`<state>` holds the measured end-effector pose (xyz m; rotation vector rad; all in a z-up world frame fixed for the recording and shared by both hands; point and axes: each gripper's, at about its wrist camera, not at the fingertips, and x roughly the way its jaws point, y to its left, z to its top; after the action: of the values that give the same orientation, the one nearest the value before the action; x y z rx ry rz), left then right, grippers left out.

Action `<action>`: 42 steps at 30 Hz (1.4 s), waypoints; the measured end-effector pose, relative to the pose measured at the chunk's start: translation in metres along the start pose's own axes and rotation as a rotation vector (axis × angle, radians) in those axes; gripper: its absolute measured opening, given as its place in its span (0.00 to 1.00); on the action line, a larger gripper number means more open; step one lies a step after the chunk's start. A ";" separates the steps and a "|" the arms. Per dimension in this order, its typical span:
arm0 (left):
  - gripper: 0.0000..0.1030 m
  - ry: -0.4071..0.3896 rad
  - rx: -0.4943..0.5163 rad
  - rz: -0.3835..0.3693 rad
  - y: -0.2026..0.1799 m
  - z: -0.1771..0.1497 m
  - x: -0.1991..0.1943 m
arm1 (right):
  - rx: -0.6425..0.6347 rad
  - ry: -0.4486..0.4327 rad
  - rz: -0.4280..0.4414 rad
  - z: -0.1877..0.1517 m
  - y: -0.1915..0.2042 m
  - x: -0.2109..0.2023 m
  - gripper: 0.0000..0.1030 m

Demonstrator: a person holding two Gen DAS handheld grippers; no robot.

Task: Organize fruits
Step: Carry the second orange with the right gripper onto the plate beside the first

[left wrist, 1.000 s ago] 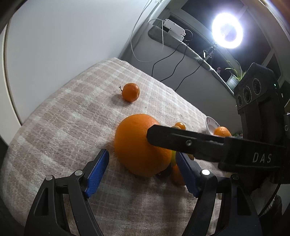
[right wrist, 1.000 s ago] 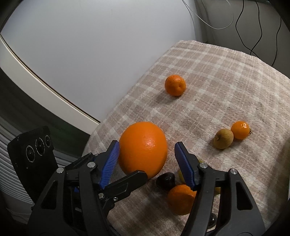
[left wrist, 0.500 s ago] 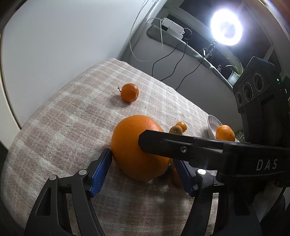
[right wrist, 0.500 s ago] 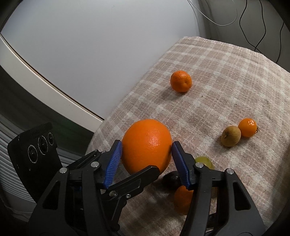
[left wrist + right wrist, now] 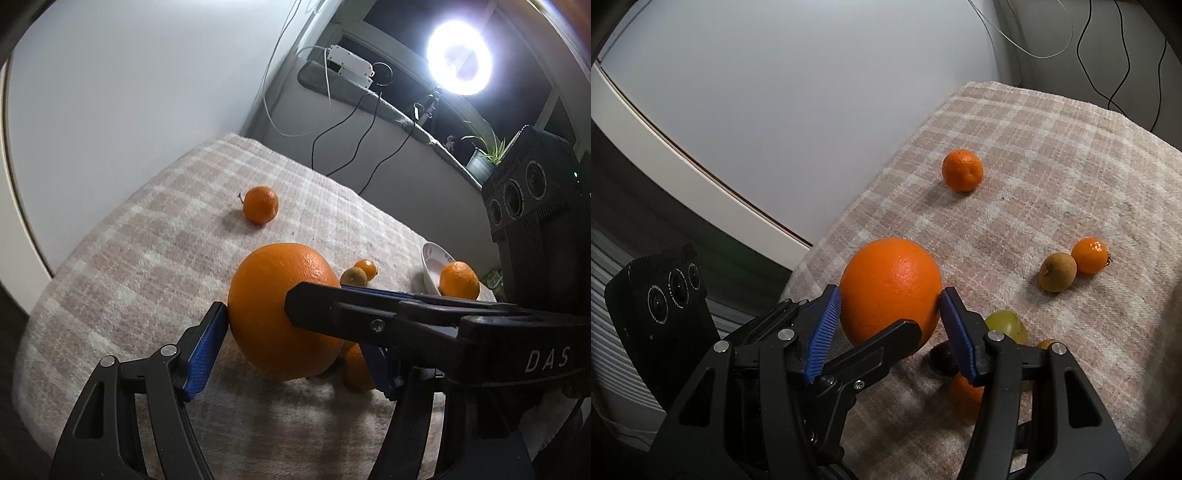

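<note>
- I have the big orange bracketed by both tools at once; it sits on the checked cloth, near its front edge.
- My right gripper is clenched on it: both blue pads press its flanks, I'd guess to steady so wide a fruit.
- My left gripper comes in across the right one. Its near pad touches the orange's side; the far pad is hidden behind the other tool, so I can't tell whether it truly grips.
- A mandarin sits well apart up the cloth; a brownish fruit touches a tiny orange one.
- The bowl at the far right, with one orange at its rim, looks like the destination.
</note>
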<state>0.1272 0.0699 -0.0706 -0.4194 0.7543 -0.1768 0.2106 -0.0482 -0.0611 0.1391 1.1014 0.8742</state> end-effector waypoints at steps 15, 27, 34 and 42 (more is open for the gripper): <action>0.66 -0.046 0.079 0.004 -0.038 0.014 -0.003 | 0.019 -0.080 0.013 0.006 -0.009 -0.043 0.57; 0.66 -0.030 0.125 -0.044 -0.080 0.016 0.020 | 0.063 -0.154 -0.028 0.003 -0.040 -0.084 0.57; 0.66 -0.013 0.147 -0.081 -0.114 0.018 0.042 | 0.091 -0.179 -0.065 -0.001 -0.066 -0.111 0.57; 0.66 0.001 0.218 -0.087 -0.155 0.022 0.071 | 0.187 -0.206 -0.093 -0.006 -0.115 -0.134 0.57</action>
<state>0.1926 -0.0853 -0.0343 -0.2451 0.7101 -0.3379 0.2459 -0.2173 -0.0260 0.3235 0.9870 0.6580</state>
